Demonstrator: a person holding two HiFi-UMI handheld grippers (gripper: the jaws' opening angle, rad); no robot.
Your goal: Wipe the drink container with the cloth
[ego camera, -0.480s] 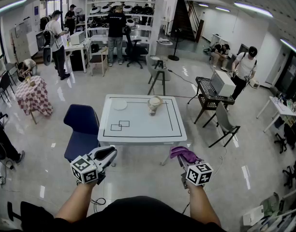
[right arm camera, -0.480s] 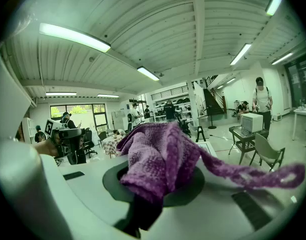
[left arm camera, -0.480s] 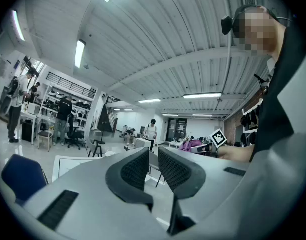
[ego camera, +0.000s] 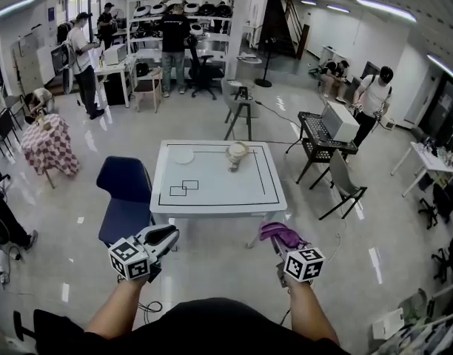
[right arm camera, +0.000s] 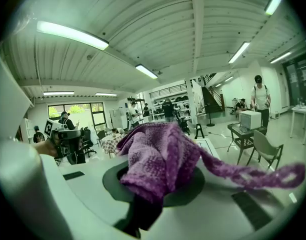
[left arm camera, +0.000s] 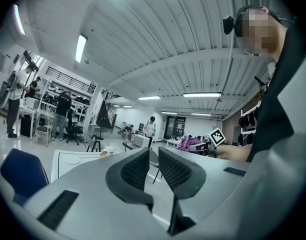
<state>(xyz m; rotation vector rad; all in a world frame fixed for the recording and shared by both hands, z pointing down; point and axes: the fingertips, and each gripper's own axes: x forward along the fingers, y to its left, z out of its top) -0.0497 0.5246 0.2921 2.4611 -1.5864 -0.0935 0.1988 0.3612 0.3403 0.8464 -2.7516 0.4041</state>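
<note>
The right gripper [ego camera: 283, 243] is clenched on the purple cloth [ego camera: 278, 234]. The left gripper [ego camera: 166, 235] is empty, its jaws a narrow slit apart. The drink container [ego camera: 236, 154] sits toward the desk's [ego camera: 212, 194] far edge, well ahead of both grippers and somewhat nearer the right one.

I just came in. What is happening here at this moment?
A person stands back from the white square table. The right gripper is clamped on a purple knitted cloth. The left gripper is empty, jaws barely apart. The cream drink container sits on the table, not yet touched.
</note>
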